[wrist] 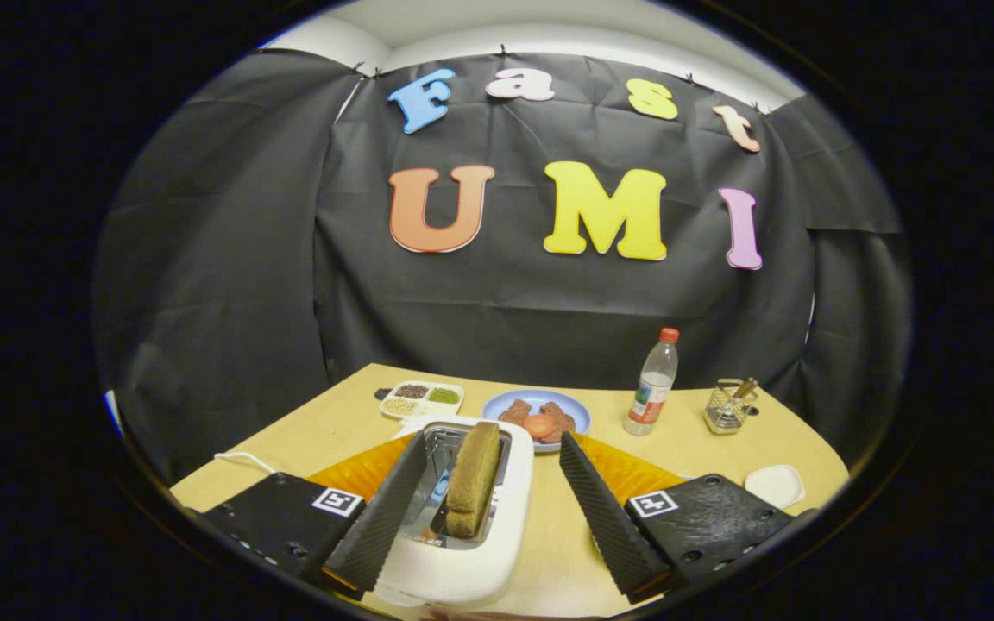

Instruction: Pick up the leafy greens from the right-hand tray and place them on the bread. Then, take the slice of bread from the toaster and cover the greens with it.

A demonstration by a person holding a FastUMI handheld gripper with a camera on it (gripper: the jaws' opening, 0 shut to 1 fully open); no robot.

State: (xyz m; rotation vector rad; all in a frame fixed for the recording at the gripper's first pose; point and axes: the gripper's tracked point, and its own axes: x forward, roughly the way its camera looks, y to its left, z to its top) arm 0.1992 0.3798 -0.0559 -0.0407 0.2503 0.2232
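Note:
A white toaster (497,517) stands on the table just ahead of my fingers, closer to the left one. A brown slice of bread (473,479) sticks up on edge out of its right slot. My gripper (493,470) is open, its two ribbed black fingers spread wide with the slice in the gap between them. The left finger (385,517) lies over the toaster's left slot, and the right finger (605,517) stands apart to the right of the toaster. Neither finger touches the slice.
Beyond the toaster sit a blue plate (497,404) with brown and orange food, a white divided tray (422,400) of seeds and greens, a clear bottle (654,384) with a red cap, and a wire holder (728,407). An orange mat (626,470) lies under the fingers; a small white dish (775,485) is right.

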